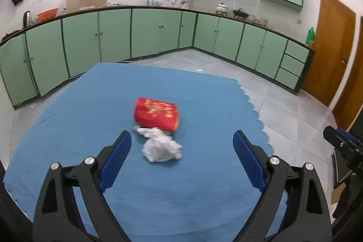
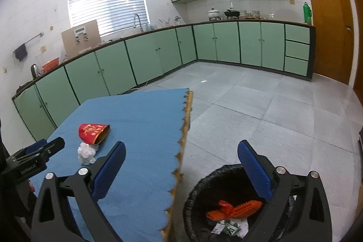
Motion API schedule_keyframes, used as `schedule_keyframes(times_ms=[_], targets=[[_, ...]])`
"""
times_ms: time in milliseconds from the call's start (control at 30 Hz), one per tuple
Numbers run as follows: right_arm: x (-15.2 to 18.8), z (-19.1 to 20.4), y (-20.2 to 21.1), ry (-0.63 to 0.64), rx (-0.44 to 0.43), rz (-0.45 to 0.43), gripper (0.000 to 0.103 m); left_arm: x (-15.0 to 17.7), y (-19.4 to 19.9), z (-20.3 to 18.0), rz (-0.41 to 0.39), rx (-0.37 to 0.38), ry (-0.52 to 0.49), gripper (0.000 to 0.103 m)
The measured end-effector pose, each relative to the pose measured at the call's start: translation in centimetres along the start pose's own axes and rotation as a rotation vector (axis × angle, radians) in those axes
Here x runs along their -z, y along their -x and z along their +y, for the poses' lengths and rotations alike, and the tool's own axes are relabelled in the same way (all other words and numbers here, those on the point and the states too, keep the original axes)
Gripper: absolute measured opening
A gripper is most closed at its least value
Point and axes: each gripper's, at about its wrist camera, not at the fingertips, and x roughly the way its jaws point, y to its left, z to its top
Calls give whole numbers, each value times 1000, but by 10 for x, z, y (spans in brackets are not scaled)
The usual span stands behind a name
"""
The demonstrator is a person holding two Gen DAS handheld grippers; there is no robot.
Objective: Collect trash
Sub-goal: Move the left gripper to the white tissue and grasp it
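Left gripper [image 1: 182,140] over the table, jaws wide apart, nothing held; tissue wad just ahead of the gap.

The crumpled white tissue [image 1: 161,146] lies on the blue cloth [image 1: 90,106], between the lines of the two blue pads but slightly beyond their tips, nearer the left pad, touching neither. A red packet [image 1: 156,113] with gold print lies just behind the tissue, touching or nearly touching it; its open end faces right. The right gripper [image 2: 181,151] is also spread wide and holds nothing; it hangs past the scalloped cloth edge, its right pad above the black-lined bin [image 2: 192,192] on the floor. In the bin lie an orange plastic piece [image 2: 236,210] and paper scraps [image 2: 229,227]. In the right wrist view the tissue [image 2: 86,153] and packet [image 2: 93,133] lie left of the left pad.
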Motion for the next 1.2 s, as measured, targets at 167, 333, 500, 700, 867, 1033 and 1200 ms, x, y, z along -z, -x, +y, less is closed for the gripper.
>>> schedule_keyframes(times_ms=[167,333,500,700,867,1033,1200], targets=[[4,20,-15,25,10,9,97,3,-8,19,19,-30,10,88],[9,33,-26,56,31,30,97,8,-30,33,61,-46,28,88],[12,37,-35,69,40,48,97,11,-51,36,99,-47,41,88],[13,37,-42,62,31,57,97,12,-70,35,127,-52,28,88],[17,36,-48,67,28,59,97,12,-85,33,150,-59,17,88],[20,36,-55,67,26,78,97,12,-97,30,179,-64,10,80],[21,35,-60,67,19,95,97,12,-109,28,221,-51,4,57]])
